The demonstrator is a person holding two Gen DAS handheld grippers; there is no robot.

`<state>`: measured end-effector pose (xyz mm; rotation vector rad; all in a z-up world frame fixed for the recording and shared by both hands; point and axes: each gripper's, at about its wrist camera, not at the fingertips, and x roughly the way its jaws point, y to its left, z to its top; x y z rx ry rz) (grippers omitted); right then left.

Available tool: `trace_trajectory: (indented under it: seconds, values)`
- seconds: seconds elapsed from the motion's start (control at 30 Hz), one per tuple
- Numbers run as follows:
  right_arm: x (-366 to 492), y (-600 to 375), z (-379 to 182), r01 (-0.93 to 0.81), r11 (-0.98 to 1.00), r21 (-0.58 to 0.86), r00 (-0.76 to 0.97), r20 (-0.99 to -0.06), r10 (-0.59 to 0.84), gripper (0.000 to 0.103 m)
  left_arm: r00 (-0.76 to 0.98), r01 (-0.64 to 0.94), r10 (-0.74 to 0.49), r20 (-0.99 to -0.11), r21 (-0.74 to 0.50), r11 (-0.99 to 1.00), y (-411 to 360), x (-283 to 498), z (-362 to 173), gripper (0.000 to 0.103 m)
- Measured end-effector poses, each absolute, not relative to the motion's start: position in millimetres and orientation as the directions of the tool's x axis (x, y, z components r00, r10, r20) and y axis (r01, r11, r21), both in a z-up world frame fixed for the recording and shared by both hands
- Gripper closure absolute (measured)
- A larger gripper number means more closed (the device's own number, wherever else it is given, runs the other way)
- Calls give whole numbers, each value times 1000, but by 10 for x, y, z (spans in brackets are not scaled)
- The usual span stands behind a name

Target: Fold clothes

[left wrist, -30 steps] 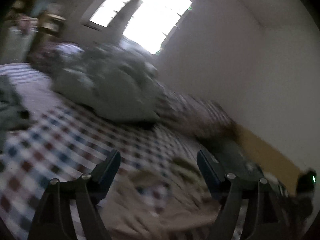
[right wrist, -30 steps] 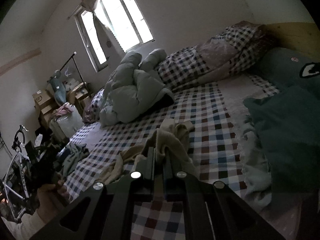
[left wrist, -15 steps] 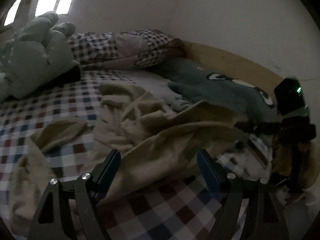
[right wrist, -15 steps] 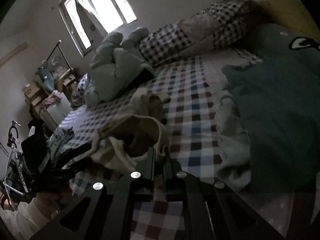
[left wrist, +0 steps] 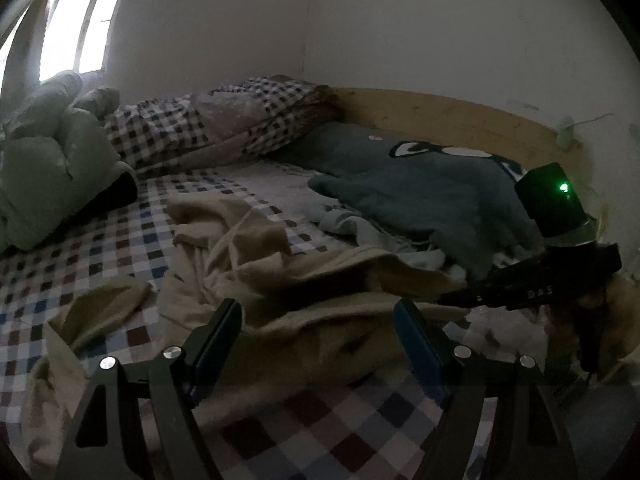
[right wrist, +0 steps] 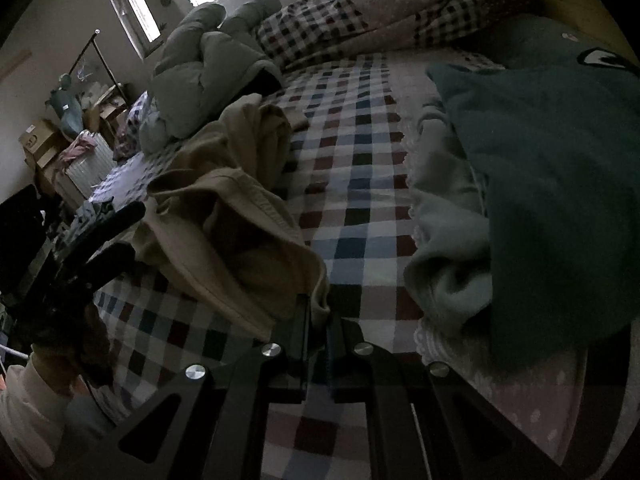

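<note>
A crumpled beige garment [left wrist: 280, 280] [right wrist: 224, 208] lies on the checked bed sheet [left wrist: 100, 248] [right wrist: 352, 184]. My right gripper [right wrist: 318, 316] is shut on a hem corner of the garment, lifting that edge off the sheet. My left gripper [left wrist: 318, 326] stands open just above the near side of the same garment, with cloth below its jaws but nothing pressed between them. In the left wrist view the right gripper [left wrist: 448, 300] reaches in from the right to the garment's edge. In the right wrist view the left gripper [right wrist: 120, 232] shows at the left, held by a hand [right wrist: 68, 344].
A dark teal blanket [left wrist: 432, 200] [right wrist: 540, 160] over pale blue cloth [right wrist: 448, 240] covers the bed's right side. A green quilt [left wrist: 52, 152] [right wrist: 204, 60] and checked pillows [left wrist: 224, 120] lie at the head. A wooden headboard [left wrist: 460, 120] lines the wall. Boxes and clutter [right wrist: 52, 140] stand beside the bed.
The left wrist view swung from the window and quilt round to the garment and headboard, then settled. My right gripper sank toward the bed, carrying the beige hem down with it.
</note>
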<state>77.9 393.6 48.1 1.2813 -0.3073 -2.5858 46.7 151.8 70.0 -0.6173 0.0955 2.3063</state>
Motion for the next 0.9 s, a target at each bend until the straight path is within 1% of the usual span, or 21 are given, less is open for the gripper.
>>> trace_trajectory:
  seconds: [0.03, 0.1, 0.13, 0.17, 0.2, 0.47, 0.6, 0.63, 0.7, 0.8, 0.9]
  values:
    - [785, 3948, 475, 116, -950, 291, -588, -750, -302, 97, -621, -675, 635, -459, -99, -731, 1521, 468, 698, 23]
    - [795, 3957, 472, 107, -950, 293, -589, -751, -298, 97, -636, -669, 621, -459, -72, -739, 1526, 470, 698, 35]
    - [795, 3969, 468, 100, -951, 294, -589, -752, -294, 97, -641, -667, 612, -462, -58, -743, 1530, 470, 698, 38]
    - [794, 3978, 467, 93, -951, 296, -590, -753, -292, 97, -649, -666, 604, -463, -37, -745, 1531, 484, 696, 44]
    - [792, 3982, 468, 87, -951, 298, -591, -753, -290, 97, -655, -667, 598, -462, -18, -745, 1540, 499, 693, 47]
    - [799, 4052, 516, 51, -945, 322, -614, -737, -284, 97, -703, -675, 546, -456, 186, -714, 1716, 706, 642, 47]
    - [801, 4069, 528, 41, -945, 324, -619, -734, -279, 97, -741, -646, 497, -452, 277, -711, 1798, 756, 595, 47]
    - [799, 4071, 528, 39, -945, 324, -619, -734, -277, 97, -749, -639, 486, -451, 296, -710, 1811, 761, 578, 48]
    - [796, 4074, 536, 35, -945, 324, -623, -733, -274, 97, -767, -621, 460, -448, 336, -708, 1839, 769, 556, 57]
    - [800, 4084, 547, 33, -944, 329, -629, -727, -275, 97, -782, -605, 437, -444, 372, -704, 1873, 776, 534, 64]
    - [804, 4091, 558, 31, -942, 333, -635, -722, -276, 97, -794, -591, 424, -435, 390, -707, 1887, 786, 534, 65]
